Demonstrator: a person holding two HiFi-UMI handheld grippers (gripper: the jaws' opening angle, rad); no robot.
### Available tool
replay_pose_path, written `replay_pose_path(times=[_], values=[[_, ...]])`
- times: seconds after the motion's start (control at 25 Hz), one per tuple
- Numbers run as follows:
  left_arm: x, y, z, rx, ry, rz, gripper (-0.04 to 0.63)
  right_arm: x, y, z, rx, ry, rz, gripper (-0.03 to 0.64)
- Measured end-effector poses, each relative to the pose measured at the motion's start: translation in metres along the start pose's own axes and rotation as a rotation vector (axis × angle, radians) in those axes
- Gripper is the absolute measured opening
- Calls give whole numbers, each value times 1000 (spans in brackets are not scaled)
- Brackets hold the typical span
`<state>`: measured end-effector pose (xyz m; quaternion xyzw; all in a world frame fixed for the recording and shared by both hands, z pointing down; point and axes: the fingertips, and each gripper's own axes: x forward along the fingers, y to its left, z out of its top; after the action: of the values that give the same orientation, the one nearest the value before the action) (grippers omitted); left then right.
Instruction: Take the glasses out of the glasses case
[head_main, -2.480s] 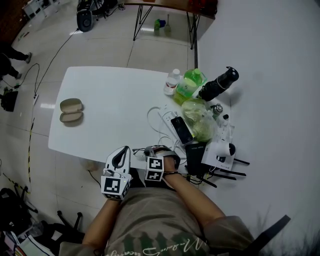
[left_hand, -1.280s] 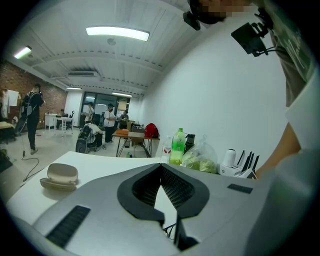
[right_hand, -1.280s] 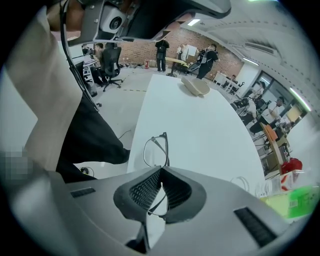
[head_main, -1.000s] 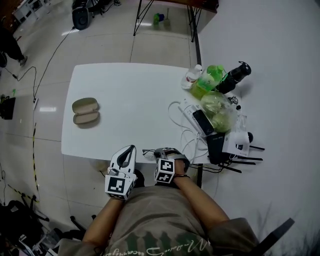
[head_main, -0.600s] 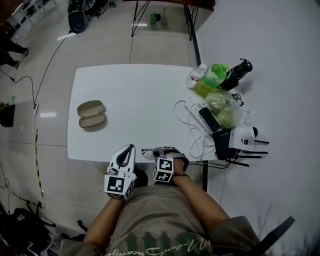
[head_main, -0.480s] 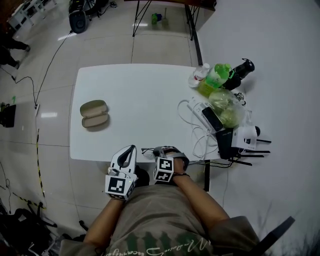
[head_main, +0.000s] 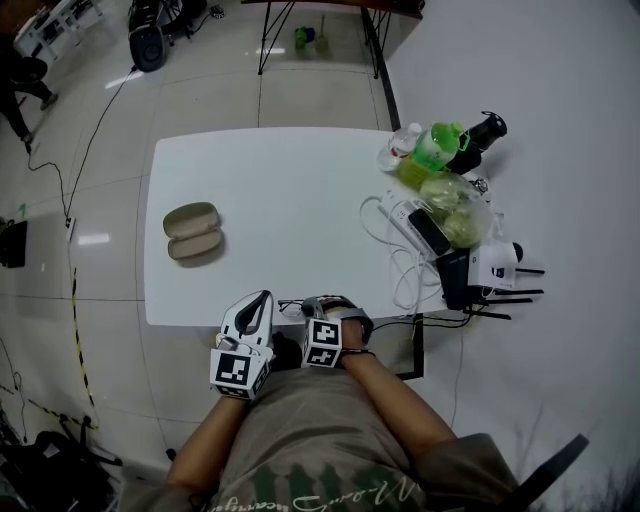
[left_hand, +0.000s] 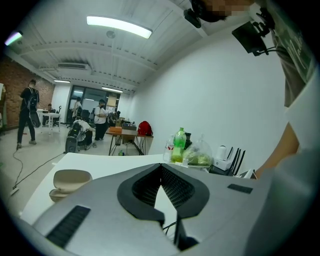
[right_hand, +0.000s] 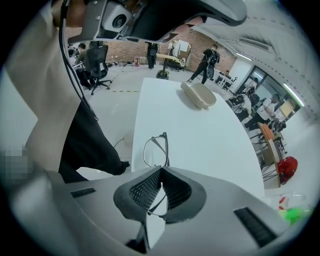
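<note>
The beige glasses case (head_main: 192, 231) lies open on the left part of the white table (head_main: 290, 190); it also shows in the left gripper view (left_hand: 70, 180) and the right gripper view (right_hand: 198, 94). Thin dark-framed glasses (right_hand: 156, 150) are out of the case, over the table's near edge (head_main: 290, 306). My right gripper (head_main: 306, 306) is shut on their frame, and a lens sticks out past the jaw tips (right_hand: 160, 171). Just left of it, my left gripper (head_main: 261, 299) is shut with nothing in it (left_hand: 160, 168).
At the table's right end stand a green bottle (head_main: 432, 148), a clear bottle (head_main: 399, 147), a black flask (head_main: 480, 131), a bagged green item (head_main: 452, 205), a power strip with a phone (head_main: 424, 228), white cables (head_main: 405, 285) and a white camera (head_main: 492, 262). People stand in the room behind (left_hand: 27, 112).
The head view has drifted, so the table sits further right in the picture. Both grippers stay at the near edge, the right one still shut on the glasses.
</note>
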<state>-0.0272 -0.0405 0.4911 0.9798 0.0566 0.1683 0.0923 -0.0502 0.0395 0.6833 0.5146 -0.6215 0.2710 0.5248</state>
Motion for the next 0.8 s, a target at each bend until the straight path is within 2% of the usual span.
replay_pose_path(times=[0.44, 0.8], values=[[10, -5, -3, 15, 30, -62, 8, -3, 6, -14, 92, 21, -4, 18], [15, -20, -7, 29, 39, -85, 8, -9, 7, -32, 115, 28, -11, 18]])
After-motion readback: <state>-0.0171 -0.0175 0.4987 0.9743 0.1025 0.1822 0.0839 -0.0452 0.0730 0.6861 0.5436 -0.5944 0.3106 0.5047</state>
